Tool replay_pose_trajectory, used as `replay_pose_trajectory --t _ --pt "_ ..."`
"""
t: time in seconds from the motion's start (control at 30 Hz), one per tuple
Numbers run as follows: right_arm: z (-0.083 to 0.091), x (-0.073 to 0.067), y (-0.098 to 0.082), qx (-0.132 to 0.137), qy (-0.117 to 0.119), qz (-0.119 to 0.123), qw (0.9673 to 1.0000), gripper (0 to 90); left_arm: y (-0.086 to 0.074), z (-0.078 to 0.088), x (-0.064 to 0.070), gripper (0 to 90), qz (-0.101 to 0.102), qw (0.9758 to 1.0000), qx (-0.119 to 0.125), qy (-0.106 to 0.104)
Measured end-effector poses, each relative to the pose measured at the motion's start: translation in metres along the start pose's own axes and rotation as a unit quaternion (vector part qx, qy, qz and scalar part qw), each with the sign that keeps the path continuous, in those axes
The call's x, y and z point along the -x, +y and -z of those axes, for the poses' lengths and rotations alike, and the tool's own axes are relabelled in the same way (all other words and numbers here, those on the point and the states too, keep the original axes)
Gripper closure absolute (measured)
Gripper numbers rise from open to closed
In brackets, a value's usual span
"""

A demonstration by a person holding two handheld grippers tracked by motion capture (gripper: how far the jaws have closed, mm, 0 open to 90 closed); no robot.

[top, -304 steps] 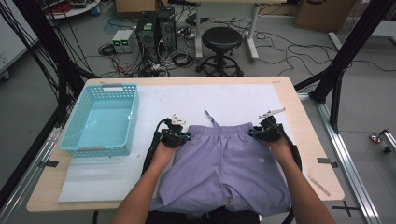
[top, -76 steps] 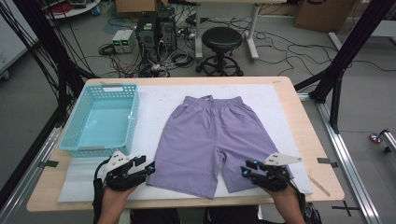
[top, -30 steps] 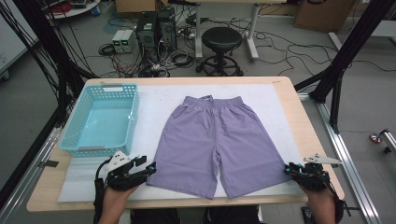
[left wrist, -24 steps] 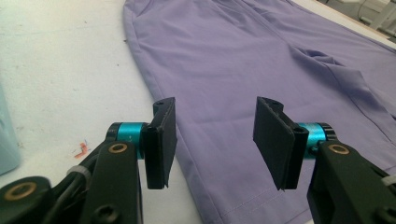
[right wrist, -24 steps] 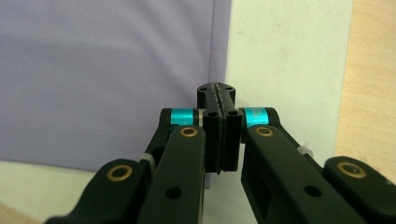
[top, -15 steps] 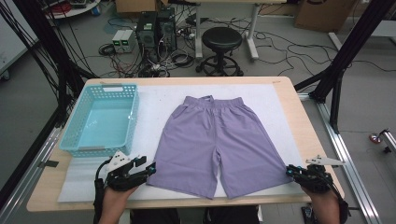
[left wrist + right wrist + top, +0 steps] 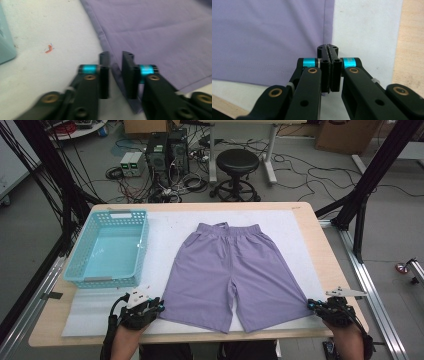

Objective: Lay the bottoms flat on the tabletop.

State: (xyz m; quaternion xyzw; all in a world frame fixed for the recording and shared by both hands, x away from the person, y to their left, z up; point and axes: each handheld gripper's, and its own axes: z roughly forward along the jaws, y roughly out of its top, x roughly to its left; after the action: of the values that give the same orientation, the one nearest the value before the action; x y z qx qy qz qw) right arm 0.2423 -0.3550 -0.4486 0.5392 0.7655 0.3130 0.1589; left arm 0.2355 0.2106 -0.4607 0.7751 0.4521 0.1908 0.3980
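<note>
Both hand-held grippers just closing: right hand-held gripper (image 7: 329, 51) pinches shorts (image 7: 235, 270) hem corner, left hand-held gripper (image 7: 115, 57) narrowed around opposite corner, gap remaining. Shorts flat on bench (image 7: 320, 245), likely for folding.

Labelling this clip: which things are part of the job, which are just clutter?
In the job:
shorts
left gripper, hem between its fingers
right gripper, shut on the hem

Lying about:
basket
white mat
stool
computers
</note>
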Motion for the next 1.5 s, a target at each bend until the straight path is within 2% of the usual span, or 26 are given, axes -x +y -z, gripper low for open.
replay_pose_trajectory --t 0.03,0.07,0.43,0.5,0.53,0.57,0.6,0.67,0.73,0.83,0.87,0.9,0.93,1.03,1.07,1.1,1.2,1.3,1.33,1.37,1.4,1.43,1.5 --pt "0.000 0.000 0.000 -0.001 0.002 -0.002 1.0000 90.0 0.000 0.001 0.001 86.2 -0.003 1.0000 -0.001 -0.001" --pt "0.001 0.001 0.000 -0.001 0.005 -0.004 1.0000 90.0 0.000 0.001 0.003 87.9 -0.004 1.0000 -0.003 0.000" --pt "0.010 0.001 -0.008 -0.012 0.016 0.008 0.9998 90.0 -0.002 0.010 0.007 88.4 0.013 0.9993 -0.023 -0.026" --pt "0.012 0.002 -0.009 -0.013 0.020 0.009 0.9997 90.0 0.000 0.010 0.009 88.1 0.013 0.9993 -0.026 -0.026" --pt "0.013 0.002 -0.010 -0.014 0.025 0.004 0.9996 89.3 0.002 0.010 0.009 85.4 0.012 0.9995 -0.021 -0.020" --pt "0.014 0.003 -0.008 0.006 0.030 -0.002 0.9995 73.3 0.004 0.010 0.009 74.4 0.014 0.9996 -0.016 -0.016" --pt "0.014 0.003 -0.008 0.006 0.030 -0.002 0.9995 73.3 0.006 0.010 0.009 74.4 0.013 0.9998 -0.007 -0.013" --pt "0.017 0.000 -0.004 0.035 0.040 -0.007 0.9986 67.1 0.010 0.010 0.010 66.6 0.017 0.9997 0.009 -0.013" --pt "0.018 -0.008 0.002 0.055 0.048 0.009 0.9973 64.0 0.011 0.010 0.011 61.5 0.009 0.9997 0.014 -0.016" --pt "0.014 -0.023 0.010 0.072 0.065 0.033 0.9947 63.1 0.012 0.007 0.011 57.4 0.011 0.9992 0.029 -0.023" --pt "0.010 -0.033 0.016 0.086 0.079 0.045 0.9922 63.0 0.015 0.004 0.009 54.8 0.010 0.9988 0.039 -0.030" --pt "0.010 -0.033 0.016 0.086 0.079 0.045 0.9922 63.0 0.015 0.004 0.009 53.7 0.010 0.9988 0.039 -0.030" --pt "0.005 -0.043 0.022 0.094 0.091 0.056 0.9898 63.0 0.021 0.002 0.008 53.0 0.007 0.9978 0.052 -0.039" --pt "-0.003 -0.053 0.030 0.096 0.098 0.071 0.9879 63.0 0.030 -0.001 0.005 52.4 0.007 0.9965 0.066 -0.051" --pt "-0.011 -0.061 0.039 0.099 0.103 0.077 0.9866 61.6 0.040 -0.005 0.003 49.8 0.009 0.9953 0.075 -0.060" --pt "-0.011 -0.061 0.039 0.099 0.103 0.077 0.9866 61.6 0.040 -0.005 0.003 49.6 0.009 0.9953 0.075 -0.060" --pt "-0.026 -0.067 0.059 0.103 0.099 0.082 0.9863 57.1 0.059 -0.016 -0.002 48.4 0.006 0.9939 0.084 -0.071" --pt "-0.041 -0.067 0.082 0.101 0.095 0.082 0.9869 53.5 0.081 -0.034 -0.008 46.9 -0.001 0.9934 0.083 -0.080" --pt "-0.051 -0.064 0.097 0.103 0.086 0.080 0.9877 50.1 0.088 -0.040 -0.009 48.4 -0.005 0.9930 0.083 -0.084" --pt "-0.054 -0.063 0.103 0.103 0.083 0.080 0.9880 48.5 0.101 -0.053 -0.012 53.1 -0.014 0.9926 0.085 -0.086" --pt "-0.054 -0.063 0.103 0.103 0.083 0.080 0.9880 48.5 0.101 -0.053 -0.012 55.4 -0.014 0.9926 0.085 -0.086" --pt "-0.065 -0.058 0.117 0.098 0.068 0.080 0.9896 46.8 0.107 -0.059 -0.013 56.1 -0.015 0.9928 0.082 -0.086" --pt "-0.075 -0.054 0.128 0.090 0.059 0.085 0.9906 46.0 0.117 -0.073 -0.016 57.7 -0.018 0.9932 0.078 -0.084"
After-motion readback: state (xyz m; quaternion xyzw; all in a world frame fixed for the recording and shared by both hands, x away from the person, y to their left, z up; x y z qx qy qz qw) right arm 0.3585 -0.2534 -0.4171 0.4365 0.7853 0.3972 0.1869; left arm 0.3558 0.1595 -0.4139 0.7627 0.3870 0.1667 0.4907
